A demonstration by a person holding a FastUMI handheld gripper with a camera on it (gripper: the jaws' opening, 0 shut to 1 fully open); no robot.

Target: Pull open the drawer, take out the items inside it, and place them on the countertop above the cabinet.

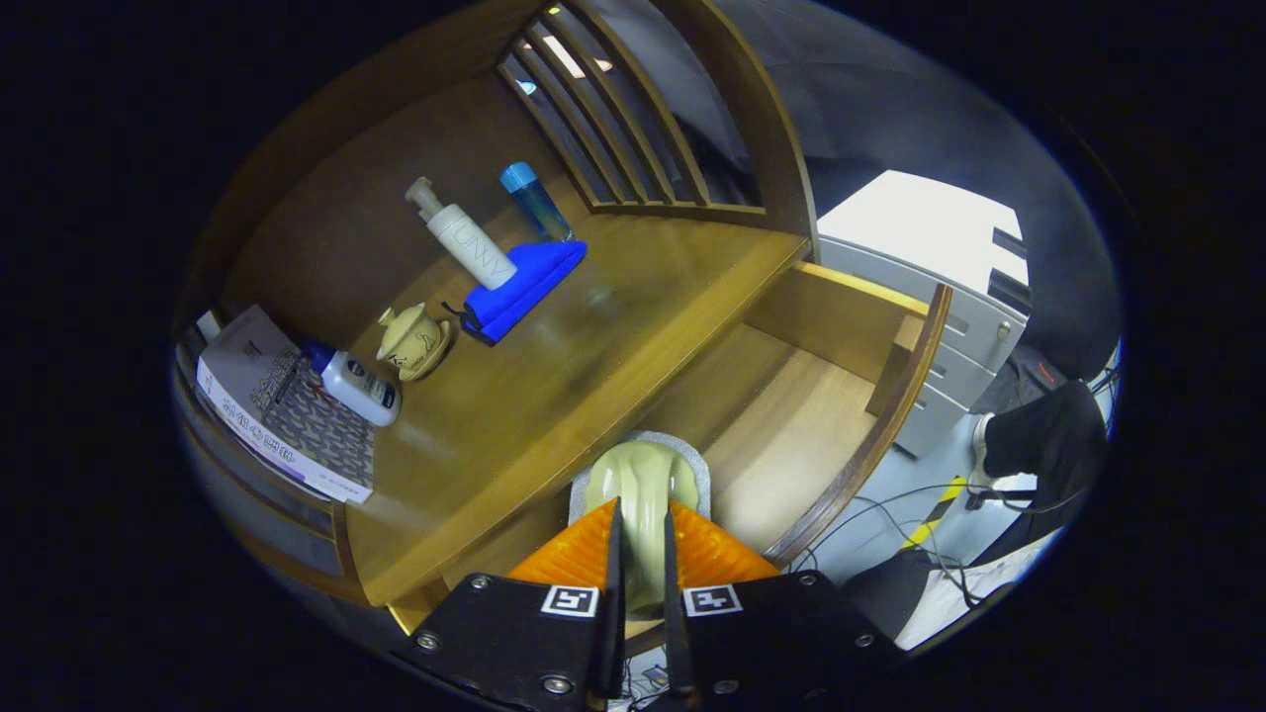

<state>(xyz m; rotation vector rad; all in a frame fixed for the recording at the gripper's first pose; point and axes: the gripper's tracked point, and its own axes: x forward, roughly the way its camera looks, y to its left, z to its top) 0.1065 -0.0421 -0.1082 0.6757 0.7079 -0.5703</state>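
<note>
Gripper (641, 554) pinching pale green brush (641, 485) over open drawer (791, 415) | carrying (keep level) toward countertop (554, 356), clearing front edge.

Three bottles: pump bottle (463, 237), blue bottle (534, 201), small bottle (356, 381); one teapot (410, 339); one book (282, 405).

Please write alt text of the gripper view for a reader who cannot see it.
The claw is shut on a pale green brush above the open wooden drawer. On the countertop beyond stand a white pump bottle, a blue-capped bottle, a blue cloth, a small teapot and a box.
</note>
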